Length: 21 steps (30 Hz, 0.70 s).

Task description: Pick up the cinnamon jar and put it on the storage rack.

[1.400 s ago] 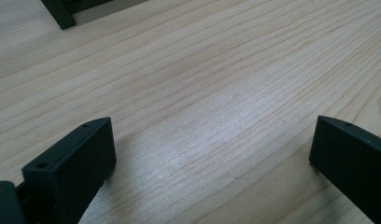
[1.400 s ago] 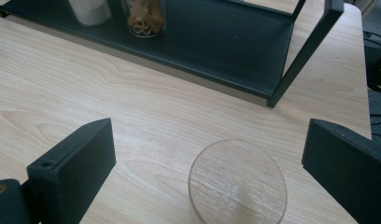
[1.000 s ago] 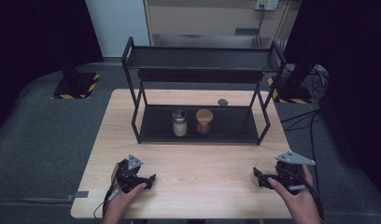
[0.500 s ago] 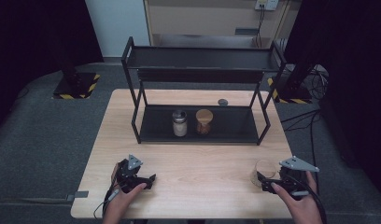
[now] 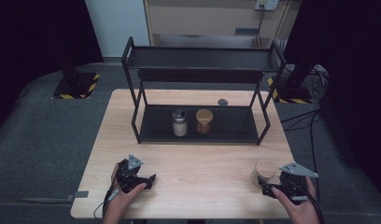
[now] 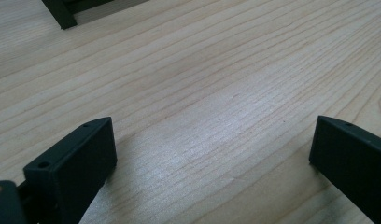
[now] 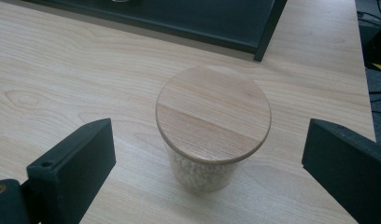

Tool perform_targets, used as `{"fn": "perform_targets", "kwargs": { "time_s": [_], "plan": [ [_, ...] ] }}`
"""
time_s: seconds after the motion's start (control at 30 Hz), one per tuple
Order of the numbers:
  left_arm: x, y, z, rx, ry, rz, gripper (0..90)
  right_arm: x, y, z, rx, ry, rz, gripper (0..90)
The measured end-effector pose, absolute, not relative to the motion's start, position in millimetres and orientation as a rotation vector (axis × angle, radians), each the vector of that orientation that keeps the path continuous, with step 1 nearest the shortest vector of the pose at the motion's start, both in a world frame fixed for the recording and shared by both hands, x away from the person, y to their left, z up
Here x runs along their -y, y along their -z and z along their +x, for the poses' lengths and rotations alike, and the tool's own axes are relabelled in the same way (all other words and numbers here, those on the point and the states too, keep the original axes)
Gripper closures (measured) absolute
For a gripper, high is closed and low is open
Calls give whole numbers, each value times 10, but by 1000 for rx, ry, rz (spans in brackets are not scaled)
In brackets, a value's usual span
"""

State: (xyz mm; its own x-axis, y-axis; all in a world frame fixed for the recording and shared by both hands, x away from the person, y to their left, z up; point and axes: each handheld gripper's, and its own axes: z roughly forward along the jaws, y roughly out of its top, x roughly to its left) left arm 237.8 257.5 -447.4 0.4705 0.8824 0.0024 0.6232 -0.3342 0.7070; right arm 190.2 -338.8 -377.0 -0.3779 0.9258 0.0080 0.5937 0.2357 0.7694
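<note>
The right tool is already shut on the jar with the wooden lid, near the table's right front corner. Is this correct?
Not quite. The right tool is open; the right gripper view shows its jaws apart on either side of the jar, not touching it. The jar does stand near the table's right front corner.

Between the right gripper's [image 7: 207, 163] wide-apart black fingers [image 7: 72, 158] stands a wooden-lidded glass jar [image 7: 213, 116], bare table on both sides, while beyond their tips the black metal shelf rack [image 7: 268, 28] bars the way.

Left gripper [image 5: 141, 178] held low by left hand [image 5: 125, 196], jaws wide apart. Right gripper [image 5: 268, 184] in right hand [image 5: 298, 205], jaws wide apart, near the table's [image 5: 202, 154] right front corner.
</note>
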Motion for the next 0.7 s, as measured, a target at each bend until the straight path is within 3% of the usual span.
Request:
{"fn": "perform_targets", "kwargs": {
  "time_s": [0.7],
  "plan": [
    [-2577,4473,2382,-1244,-515,2075,0,3391,4111,2028,-2041,-971,1414,27]
  ]
}}
